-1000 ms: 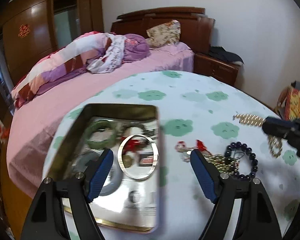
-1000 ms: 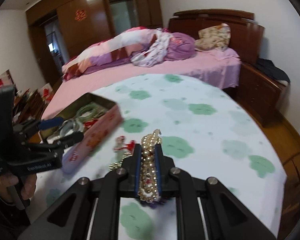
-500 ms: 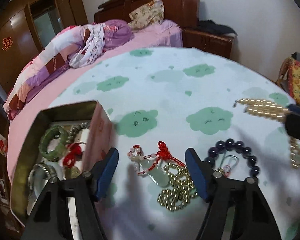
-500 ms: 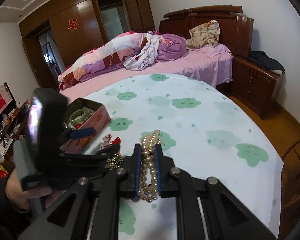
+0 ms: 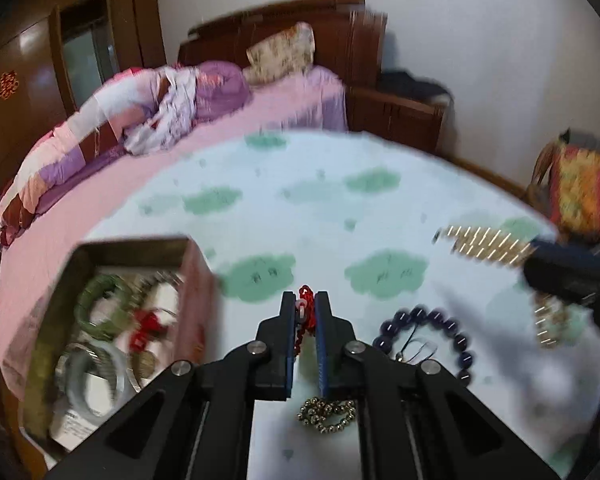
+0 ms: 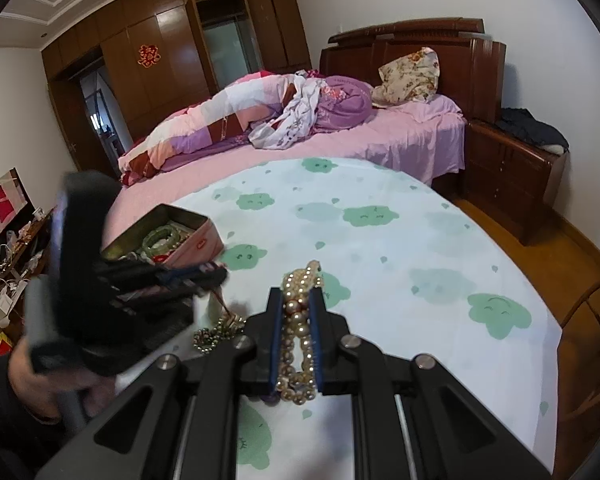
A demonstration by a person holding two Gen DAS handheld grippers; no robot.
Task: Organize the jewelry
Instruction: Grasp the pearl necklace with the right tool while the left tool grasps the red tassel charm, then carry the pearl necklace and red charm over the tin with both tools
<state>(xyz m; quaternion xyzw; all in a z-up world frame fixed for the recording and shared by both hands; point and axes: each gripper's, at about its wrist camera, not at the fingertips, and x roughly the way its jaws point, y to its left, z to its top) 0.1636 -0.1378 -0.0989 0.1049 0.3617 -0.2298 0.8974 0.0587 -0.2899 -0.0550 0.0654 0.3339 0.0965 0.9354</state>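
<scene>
**Red-cord pendant pinched, pearls in the other hand**

I judged the red knotted cord with its pale pendant [image 5: 302,311] limp, light and prone to swing, best pinched at the knot. The left gripper [image 5: 303,332] had just been closing; its jaws stood clamped on that cord above the cloud-print counter [image 5: 320,200], beside the open metal tin [image 5: 136,246]. The right gripper [image 6: 297,334] pinched the cream pearl strand [image 6: 298,312].

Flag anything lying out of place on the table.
Loose jewelry is outside the tin: a dark bead bracelet and a small gold bead chain lie on the tablecloth. Nothing looks spilled or broken.
</scene>
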